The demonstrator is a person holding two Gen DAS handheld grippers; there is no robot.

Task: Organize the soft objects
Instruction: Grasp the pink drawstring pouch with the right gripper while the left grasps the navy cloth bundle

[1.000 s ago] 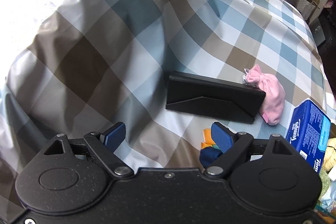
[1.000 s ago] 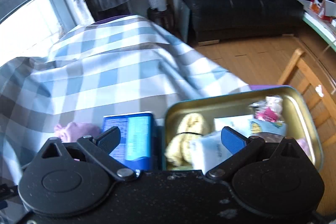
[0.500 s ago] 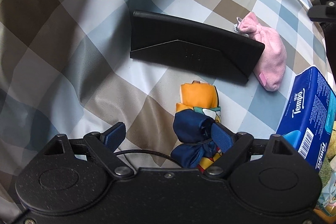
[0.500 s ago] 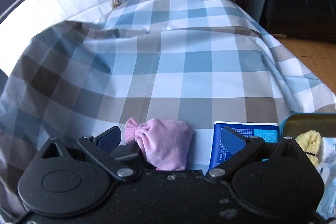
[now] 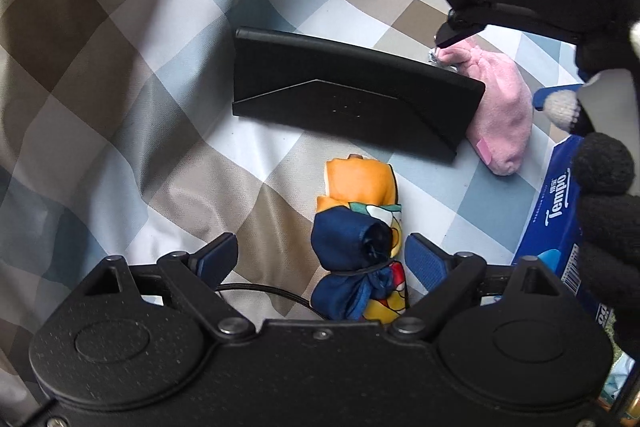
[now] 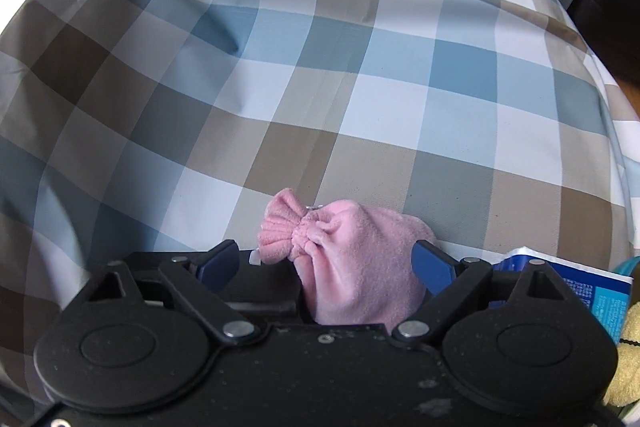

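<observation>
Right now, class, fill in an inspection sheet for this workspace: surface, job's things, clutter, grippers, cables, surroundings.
Surface: checked cloth, creased.
Job's things: pink pouch and rolled scarf lying on the cloth.
Clutter: black folded case; blue tissue pack.
Grippers: left gripper open around the scarf; right gripper open around the pouch, jaws just closing, pads not touching.
Cables: thin black cord beside the scarf.
Surroundings: gloved hand.

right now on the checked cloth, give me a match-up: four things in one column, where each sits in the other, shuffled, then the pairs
Things:
1. pink pouch
2. rolled scarf
3. black case
4. blue tissue pack

Places:
A. between the open left gripper fingers
B. far right in the left view, beside a gloved hand
C. between the right gripper fingers, untouched
D. above the scarf, overlapping the pouch's edge

Pairs: 1-C, 2-A, 3-D, 4-B
</observation>
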